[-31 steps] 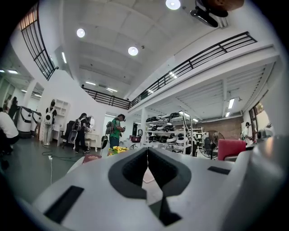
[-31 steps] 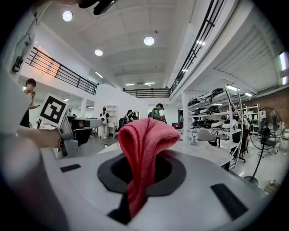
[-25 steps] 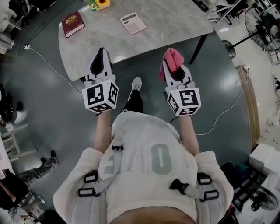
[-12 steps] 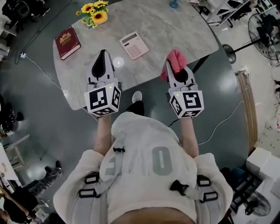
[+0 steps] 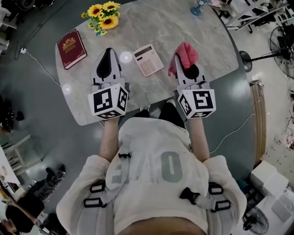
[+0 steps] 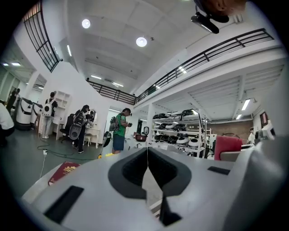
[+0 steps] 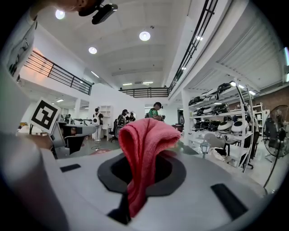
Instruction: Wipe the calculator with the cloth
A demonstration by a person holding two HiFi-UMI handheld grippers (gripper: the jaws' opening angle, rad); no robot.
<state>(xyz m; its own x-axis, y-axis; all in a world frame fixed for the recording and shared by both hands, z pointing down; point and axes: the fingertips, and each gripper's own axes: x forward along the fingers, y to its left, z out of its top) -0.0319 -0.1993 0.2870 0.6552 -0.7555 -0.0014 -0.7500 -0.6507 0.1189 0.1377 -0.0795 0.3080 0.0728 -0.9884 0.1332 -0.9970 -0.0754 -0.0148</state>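
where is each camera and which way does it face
Head view: on the person's head, facing steeply down at table and calculator; arms, torso show.
Left gripper view: rides the left gripper, facing level along shut, empty jaws.
Right gripper view: rides the right gripper, facing along jaws clamped on cloth.
Shared: cloth, in head and right gripper views.

On the counter (image 5: pixel 193 32) I count one calculator (image 5: pixel 148 60), one red book (image 5: pixel 71 42) and one bunch of sunflowers (image 5: pixel 103 11). There is one pink cloth (image 5: pixel 184 53). Grippers come to two, the left gripper (image 5: pixel 107 53) and the right gripper (image 5: pixel 181 62), each with two fingers (image 6: pixel 126 173).
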